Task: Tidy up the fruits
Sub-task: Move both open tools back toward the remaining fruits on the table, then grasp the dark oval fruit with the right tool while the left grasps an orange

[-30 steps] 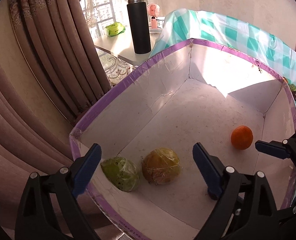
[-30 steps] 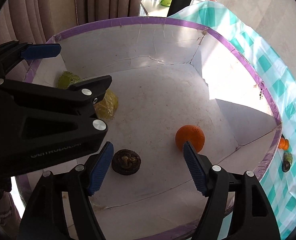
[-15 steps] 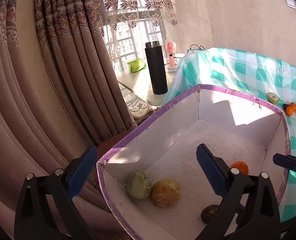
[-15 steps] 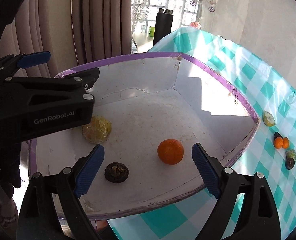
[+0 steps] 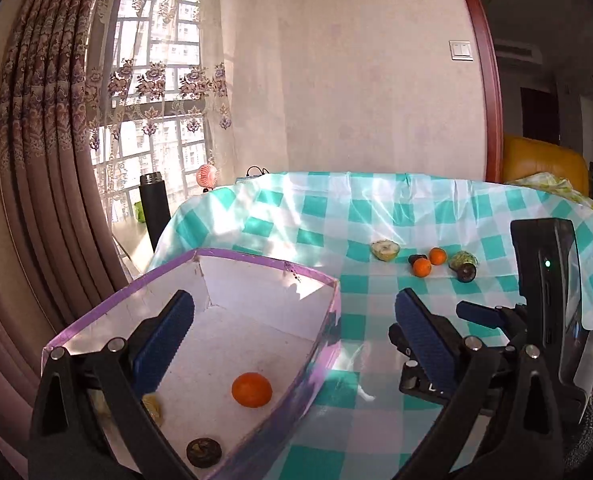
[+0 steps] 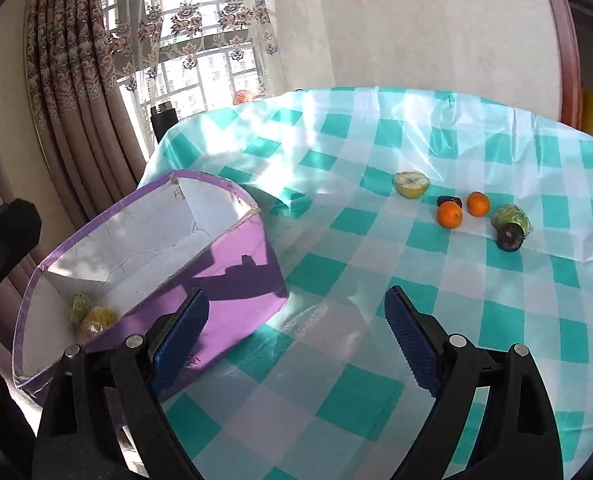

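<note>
— So, what do you have on your feeds?

— Both of mine are empty. My left gripper (image 5: 292,320) has its blue pads spread wide, hanging over the near corner of the purple-edged box (image 5: 320,354) at the table's edge. My right gripper (image 6: 296,330) is spread just as wide, above the checked tablecloth (image 6: 376,152) just beside the box's purple outer wall (image 6: 236,276).

— What's inside the box?

— From the left wrist I see an orange (image 5: 252,389) on the white floor, a dark round fruit (image 5: 203,452) nearer the camera, and a yellowish wrapped fruit (image 5: 152,408) partly hidden behind my left finger. From the right wrist I see that yellowish wrapped fruit touching a green wrapped fruit (image 6: 81,306) in the box's far corner.

— And outside it?

— A loose cluster sits on the cloth, well apart from both grippers: a pale cut fruit (image 6: 411,184), two small oranges (image 6: 450,215) close together with a small dark piece (image 6: 449,200) between them, then a green wrapped fruit touching a dark round one (image 6: 510,236).

— Anything else?

— A black flask (image 5: 153,212) and a small pink fan (image 5: 207,176) stand by the window, behind the table.
</note>
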`<action>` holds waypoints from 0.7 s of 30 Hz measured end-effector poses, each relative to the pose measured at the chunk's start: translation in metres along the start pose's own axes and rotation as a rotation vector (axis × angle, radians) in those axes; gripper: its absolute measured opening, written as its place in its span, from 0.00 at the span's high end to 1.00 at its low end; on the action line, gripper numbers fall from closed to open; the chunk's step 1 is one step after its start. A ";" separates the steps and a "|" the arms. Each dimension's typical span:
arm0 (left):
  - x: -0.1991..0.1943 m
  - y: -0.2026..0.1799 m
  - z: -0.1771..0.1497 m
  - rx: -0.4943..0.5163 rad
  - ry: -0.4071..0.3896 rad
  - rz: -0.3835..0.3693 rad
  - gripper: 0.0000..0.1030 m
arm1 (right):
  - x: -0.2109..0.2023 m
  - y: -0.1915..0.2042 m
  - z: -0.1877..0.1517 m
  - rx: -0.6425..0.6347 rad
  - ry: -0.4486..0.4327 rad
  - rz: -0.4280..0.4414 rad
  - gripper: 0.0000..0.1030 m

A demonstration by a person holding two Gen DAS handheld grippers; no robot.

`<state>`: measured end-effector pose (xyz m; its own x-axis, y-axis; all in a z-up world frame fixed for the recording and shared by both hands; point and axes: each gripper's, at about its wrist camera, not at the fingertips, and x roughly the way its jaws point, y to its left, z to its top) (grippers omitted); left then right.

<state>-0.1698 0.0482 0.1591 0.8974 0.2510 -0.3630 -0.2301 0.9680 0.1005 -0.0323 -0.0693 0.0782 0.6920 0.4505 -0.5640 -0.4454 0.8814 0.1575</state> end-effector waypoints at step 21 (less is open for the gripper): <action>0.180 -0.107 -0.080 -0.042 0.450 -0.342 0.02 | 0.090 -0.201 0.025 0.280 0.128 -0.325 0.16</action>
<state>-0.0136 -0.0094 0.0085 0.6764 -0.1080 -0.7286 0.0224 0.9918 -0.1262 0.1340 -0.2027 0.0155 0.6871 0.1378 -0.7134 -0.0331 0.9868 0.1587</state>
